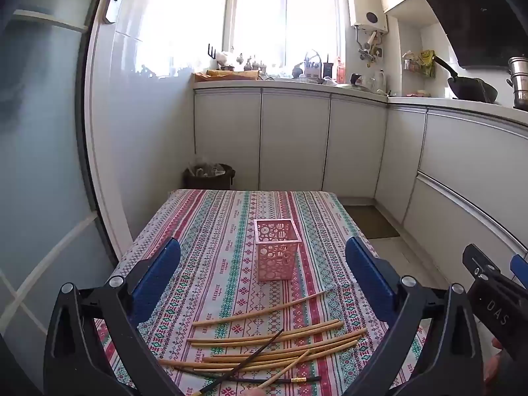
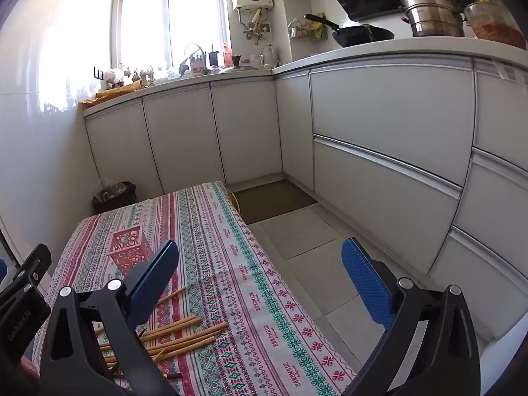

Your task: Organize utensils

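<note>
Left gripper (image 1: 262, 270) above near end of table (image 1: 204, 217), blue fingers (image 1: 158, 274) spread wide, nothing held. Right gripper (image 2: 260, 280) over table's right edge, fingers (image 2: 366, 283) wide apart, empty. Bamboo chopsticks (image 1: 274, 340) loosely scattered near table's near edge; two dark chopsticks (image 1: 250, 363) crossing them. Pink perforated holder (image 1: 276, 247) upright mid-table, beyond chopsticks, apart from them. Trash bin (image 1: 209, 176) on floor past far edge.

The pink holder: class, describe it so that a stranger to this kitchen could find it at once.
Start at the table with the striped patterned cloth. The pink holder stands upright near its middle, beyond the loose chopsticks. It is the only boxy, upright thing there, its walls pierced with round holes.
</note>
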Tool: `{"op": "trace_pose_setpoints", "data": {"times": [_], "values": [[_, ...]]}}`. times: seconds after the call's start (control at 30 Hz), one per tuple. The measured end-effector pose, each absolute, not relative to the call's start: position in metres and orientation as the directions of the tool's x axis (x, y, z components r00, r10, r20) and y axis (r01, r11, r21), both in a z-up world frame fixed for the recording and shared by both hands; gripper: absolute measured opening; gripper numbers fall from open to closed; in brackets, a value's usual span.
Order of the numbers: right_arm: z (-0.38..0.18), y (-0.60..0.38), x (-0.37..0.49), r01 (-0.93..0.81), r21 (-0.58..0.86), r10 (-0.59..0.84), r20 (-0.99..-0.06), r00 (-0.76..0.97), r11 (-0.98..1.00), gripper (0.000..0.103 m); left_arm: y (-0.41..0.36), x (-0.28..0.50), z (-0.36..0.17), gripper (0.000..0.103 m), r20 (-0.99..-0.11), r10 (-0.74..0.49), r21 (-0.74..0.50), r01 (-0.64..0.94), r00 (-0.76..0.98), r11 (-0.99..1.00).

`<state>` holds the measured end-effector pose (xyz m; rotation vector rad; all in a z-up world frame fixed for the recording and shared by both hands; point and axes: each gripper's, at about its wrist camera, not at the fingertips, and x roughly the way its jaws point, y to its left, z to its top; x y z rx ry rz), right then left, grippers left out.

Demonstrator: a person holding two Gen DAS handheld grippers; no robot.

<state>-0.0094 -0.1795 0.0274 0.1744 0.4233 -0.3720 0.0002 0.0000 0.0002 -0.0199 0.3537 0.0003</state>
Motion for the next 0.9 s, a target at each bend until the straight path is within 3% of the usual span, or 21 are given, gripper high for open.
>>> {"op": "trace_pose_setpoints", "data": {"times": [0.47,0.67,0.9], "values": [[0.038,-0.169,-0.02,0.362,0.081,-0.3,-0.409,0.862,0.929,0.096,0.002,-0.003,0.01,0.096,-0.373,0.015,-0.035,-0.03,0.928,0.999],[0.059,-0.168,-0.044,0.379,0.073,-0.331,-0.357,0.873,0.922,0.096,0.0,-0.025,0.037,0.096,-0.323,0.017,-0.046,-0.034,0.946,0.998],[0.067,-0.17,-0.058,0.402,0.096,-0.344,-0.364,0.866,0.911,0.096,-0.005,-0.039,0.043,0.096,-0.339,0.002,-0.05,-0.021,0.941,0.999]]}}
